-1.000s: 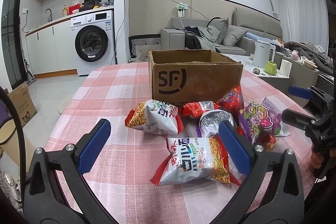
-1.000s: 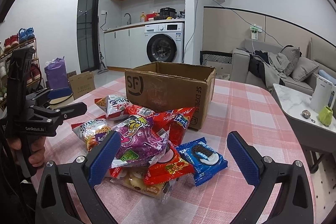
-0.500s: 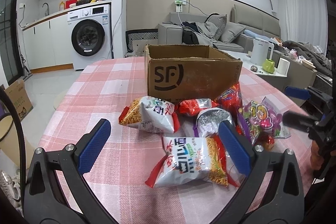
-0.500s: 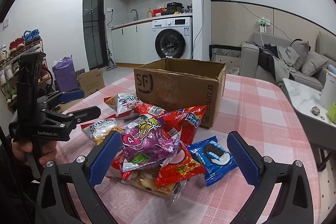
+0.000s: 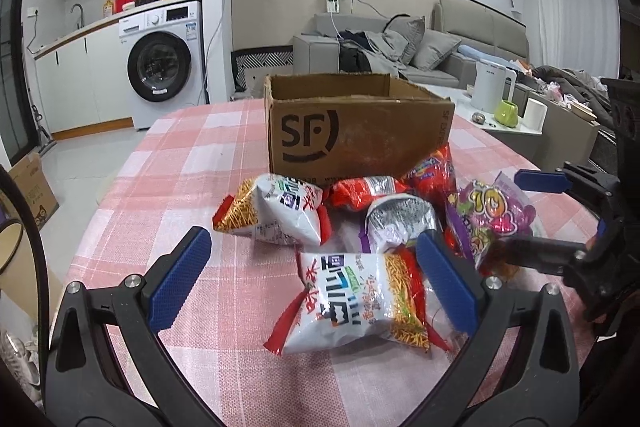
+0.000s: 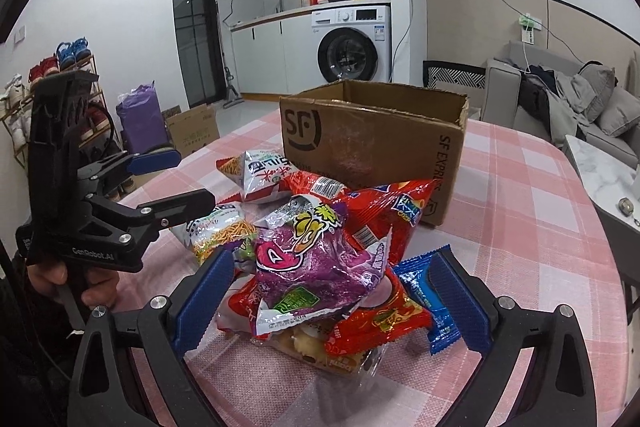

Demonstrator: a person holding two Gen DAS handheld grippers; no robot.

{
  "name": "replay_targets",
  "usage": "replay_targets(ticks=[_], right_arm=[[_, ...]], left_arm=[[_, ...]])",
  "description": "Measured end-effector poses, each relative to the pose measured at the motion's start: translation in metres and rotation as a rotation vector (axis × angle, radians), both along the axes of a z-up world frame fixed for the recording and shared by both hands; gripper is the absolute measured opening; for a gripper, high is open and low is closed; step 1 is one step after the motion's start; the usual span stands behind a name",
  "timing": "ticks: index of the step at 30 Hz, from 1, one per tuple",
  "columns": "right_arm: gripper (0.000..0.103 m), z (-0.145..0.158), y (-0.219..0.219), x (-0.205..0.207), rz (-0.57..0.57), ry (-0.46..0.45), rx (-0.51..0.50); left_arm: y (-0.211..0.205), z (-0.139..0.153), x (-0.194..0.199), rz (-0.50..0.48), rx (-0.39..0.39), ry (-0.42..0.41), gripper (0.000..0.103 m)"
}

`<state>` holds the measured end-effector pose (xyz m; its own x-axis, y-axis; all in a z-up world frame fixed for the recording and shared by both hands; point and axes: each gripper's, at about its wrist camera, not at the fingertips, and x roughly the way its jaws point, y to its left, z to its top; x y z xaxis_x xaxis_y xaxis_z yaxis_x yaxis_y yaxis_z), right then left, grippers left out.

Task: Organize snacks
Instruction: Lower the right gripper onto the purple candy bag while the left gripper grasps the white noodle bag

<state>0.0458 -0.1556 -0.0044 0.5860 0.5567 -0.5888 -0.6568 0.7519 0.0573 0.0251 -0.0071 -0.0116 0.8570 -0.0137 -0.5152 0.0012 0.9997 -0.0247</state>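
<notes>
Cardboard box point(image 5: 360, 131) stands open-topped on the checked worktop point(image 5: 180, 187), ready to receive the snack packets point(image 6: 320, 251) heaped against its front. Left gripper point(image 5: 316, 279) and right gripper point(image 6: 332, 299), both spread wide and empty, flank the nearest packets for pickup.

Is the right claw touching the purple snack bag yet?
Cannot tell. In the right wrist view the open right claw straddles the purple snack bag, whose edges overlap the blue pads without a clear gap or contact.
</notes>
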Motion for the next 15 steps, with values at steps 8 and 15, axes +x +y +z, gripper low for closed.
replay_targets(ticks=[8,15], right_arm=[[0.089,-0.008,0.006,0.013,0.026,0.064,-0.002],[0.068,-0.015,0.01,0.014,0.046,0.085,0.018]], left_arm=[[-0.005,-0.008,0.01,-0.03,0.013,0.074,0.102],[-0.012,-0.016,0.019,-0.059,0.019,0.14,0.102]])
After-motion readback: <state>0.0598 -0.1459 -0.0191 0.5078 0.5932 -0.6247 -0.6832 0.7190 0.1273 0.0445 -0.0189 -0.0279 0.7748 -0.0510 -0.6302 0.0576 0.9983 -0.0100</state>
